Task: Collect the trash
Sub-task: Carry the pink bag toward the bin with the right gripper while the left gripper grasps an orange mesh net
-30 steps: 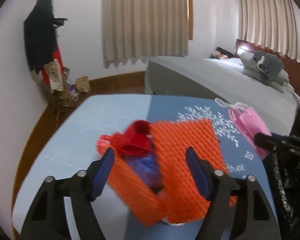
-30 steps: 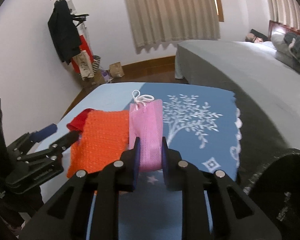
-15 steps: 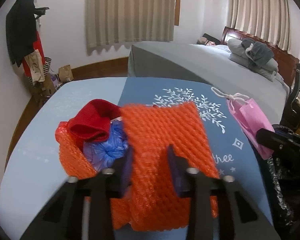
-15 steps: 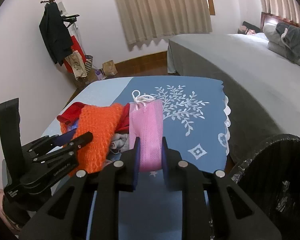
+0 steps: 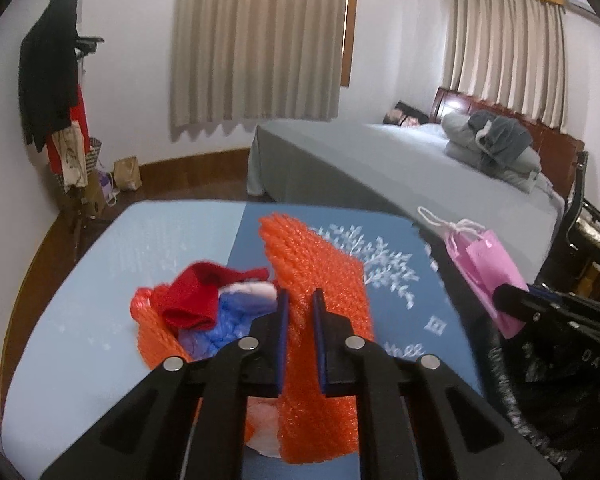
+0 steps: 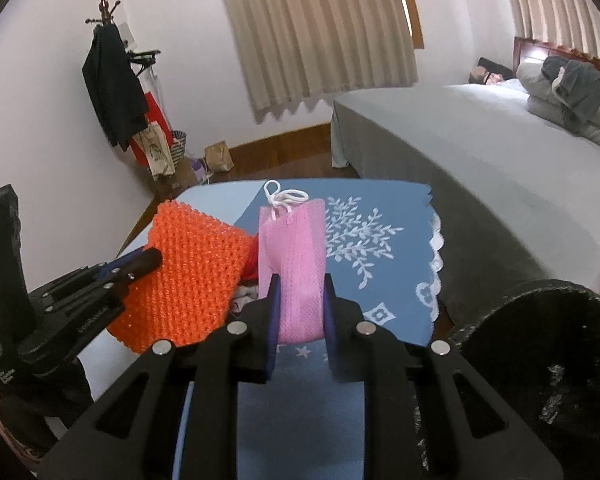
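My left gripper [image 5: 299,304] is shut on an orange foam mesh sheet [image 5: 320,280], which rises tilted off the table. Under and left of it lie a red cloth [image 5: 196,296], a crumpled blue plastic bag [image 5: 216,320] and more orange mesh [image 5: 152,332]. My right gripper [image 6: 300,292] is shut on a pink mesh pouch [image 6: 296,248] with a white drawstring [image 6: 284,198], held above the blue tablecloth [image 6: 384,264]. In the right wrist view the left gripper [image 6: 136,266] grips the orange sheet [image 6: 192,276] just left of the pouch. The left wrist view has the pink pouch [image 5: 488,264] at right.
A black-lined trash bin [image 6: 540,352] stands at the table's right edge. A grey bed [image 5: 400,168] with folded bedding lies beyond the table. A coat stand [image 6: 116,92] with clothes and bags is by the left wall. A paper bag [image 5: 128,172] sits on the floor.
My left gripper went from wide open around the orange mesh to shut on it, then lifted it. The right gripper rose slightly with the pink pouch, and the bin came further into view.
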A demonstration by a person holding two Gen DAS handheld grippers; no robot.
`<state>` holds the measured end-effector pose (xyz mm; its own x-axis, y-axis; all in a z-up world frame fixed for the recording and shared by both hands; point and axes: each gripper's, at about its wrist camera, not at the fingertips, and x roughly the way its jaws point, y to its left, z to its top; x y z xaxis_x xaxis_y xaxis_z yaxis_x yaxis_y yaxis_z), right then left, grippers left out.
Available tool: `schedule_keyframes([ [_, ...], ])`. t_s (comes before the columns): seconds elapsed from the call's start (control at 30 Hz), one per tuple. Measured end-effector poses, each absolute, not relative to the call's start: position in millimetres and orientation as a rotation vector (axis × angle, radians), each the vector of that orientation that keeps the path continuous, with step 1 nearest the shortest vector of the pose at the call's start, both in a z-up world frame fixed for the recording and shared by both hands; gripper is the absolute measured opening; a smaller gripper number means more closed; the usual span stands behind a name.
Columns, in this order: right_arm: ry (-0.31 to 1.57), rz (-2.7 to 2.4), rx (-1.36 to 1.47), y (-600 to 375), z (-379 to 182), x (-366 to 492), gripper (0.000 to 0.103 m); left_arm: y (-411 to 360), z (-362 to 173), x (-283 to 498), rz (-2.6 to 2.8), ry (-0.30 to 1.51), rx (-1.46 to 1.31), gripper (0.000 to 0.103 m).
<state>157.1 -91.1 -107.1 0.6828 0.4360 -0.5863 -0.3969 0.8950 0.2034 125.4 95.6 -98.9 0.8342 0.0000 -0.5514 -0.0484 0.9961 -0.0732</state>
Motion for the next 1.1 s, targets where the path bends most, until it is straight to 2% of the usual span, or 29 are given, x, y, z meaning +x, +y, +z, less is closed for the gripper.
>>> schedule_keyframes([
  [0.27, 0.61, 0.408, 0.091, -125, -81, 138, 0.019, 65, -67, 117, -0.057, 0.514, -0.076, 0.011],
  [0.5, 0.584, 0.305, 0.108, -173, -75, 118, 0.019, 17, -61, 115, -0.169, 0.503, -0.041, 0.011],
  [1.1, 0.648, -0.029, 0.165, -297, -115, 68, 0.022, -121, -80, 129, -0.468, 0.57, 0.047, 0.011],
])
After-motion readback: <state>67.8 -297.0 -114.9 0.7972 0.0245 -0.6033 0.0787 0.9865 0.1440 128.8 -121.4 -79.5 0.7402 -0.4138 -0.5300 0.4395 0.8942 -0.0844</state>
